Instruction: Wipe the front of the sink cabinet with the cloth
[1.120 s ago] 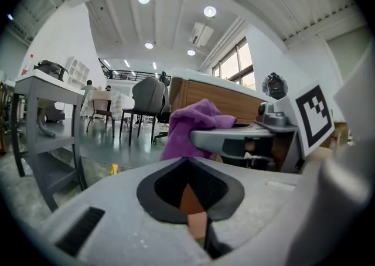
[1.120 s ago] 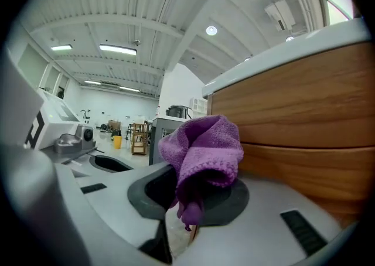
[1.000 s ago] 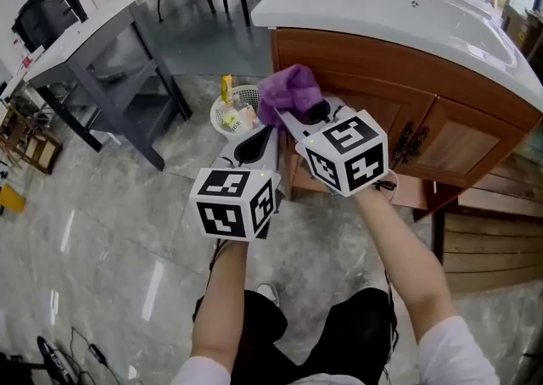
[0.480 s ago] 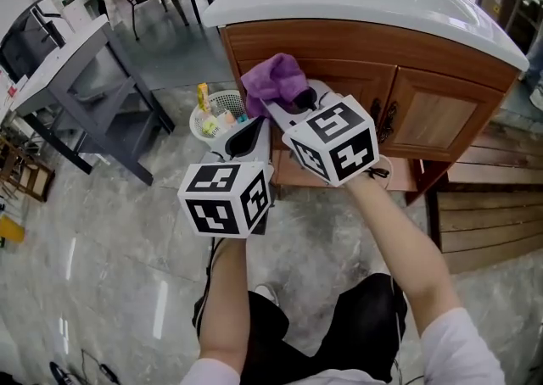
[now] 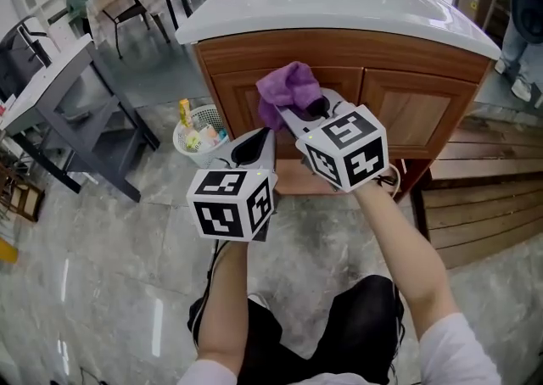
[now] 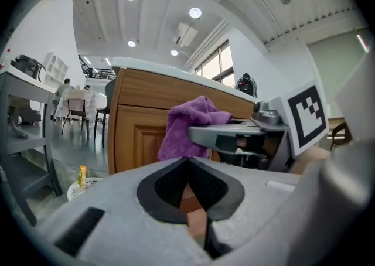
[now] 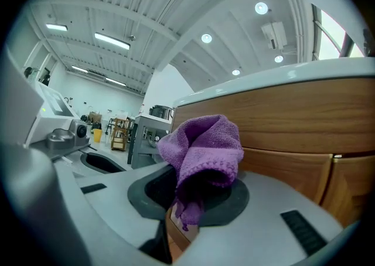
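A wooden sink cabinet (image 5: 424, 112) with two panelled doors stands under a white basin top (image 5: 339, 2). My right gripper (image 5: 307, 108) is shut on a bunched purple cloth (image 5: 287, 88), held in front of the cabinet's left door (image 7: 281, 165); touching or apart cannot be told. In the right gripper view the purple cloth (image 7: 205, 147) bulges out from between the jaws. My left gripper (image 5: 252, 146) is shut with nothing in it, lower and to the left of the right one. The left gripper view shows the cloth (image 6: 190, 127) and the cabinet (image 6: 140, 136) ahead.
A white basket (image 5: 199, 133) of small items sits on the tiled floor left of the cabinet. A grey table (image 5: 68, 95) stands further left. Wooden slats (image 5: 475, 197) lie to the right of the cabinet. A person's shoes (image 5: 517, 86) show at the far right.
The view has swung so the cabinet now faces me squarely. Both grippers keep their places side by side, the cloth now in front of the left door.
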Action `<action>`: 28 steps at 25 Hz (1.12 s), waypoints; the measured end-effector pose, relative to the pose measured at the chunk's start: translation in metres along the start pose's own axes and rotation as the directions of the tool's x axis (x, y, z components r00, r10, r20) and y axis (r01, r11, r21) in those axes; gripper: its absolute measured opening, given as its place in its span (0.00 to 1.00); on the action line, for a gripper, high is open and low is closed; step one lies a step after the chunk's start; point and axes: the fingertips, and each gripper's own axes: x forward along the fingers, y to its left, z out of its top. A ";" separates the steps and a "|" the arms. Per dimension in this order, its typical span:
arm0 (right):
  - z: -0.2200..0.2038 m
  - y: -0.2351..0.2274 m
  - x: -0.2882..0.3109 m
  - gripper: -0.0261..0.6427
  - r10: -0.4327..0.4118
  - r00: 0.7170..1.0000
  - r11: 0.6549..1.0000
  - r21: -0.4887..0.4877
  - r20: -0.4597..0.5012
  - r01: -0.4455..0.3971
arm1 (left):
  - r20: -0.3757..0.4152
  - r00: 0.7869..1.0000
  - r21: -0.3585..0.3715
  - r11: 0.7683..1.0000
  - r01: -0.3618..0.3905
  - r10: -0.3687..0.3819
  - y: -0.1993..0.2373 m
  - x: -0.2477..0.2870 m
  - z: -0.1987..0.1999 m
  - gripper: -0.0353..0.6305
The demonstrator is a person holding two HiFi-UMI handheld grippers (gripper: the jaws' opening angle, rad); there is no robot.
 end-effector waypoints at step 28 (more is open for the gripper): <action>-0.023 -0.133 -0.167 0.15 -0.358 0.932 0.933 0.005 -0.066 0.359 | -0.029 0.966 0.026 0.966 0.258 -0.257 -0.128 0.061 -0.018 0.06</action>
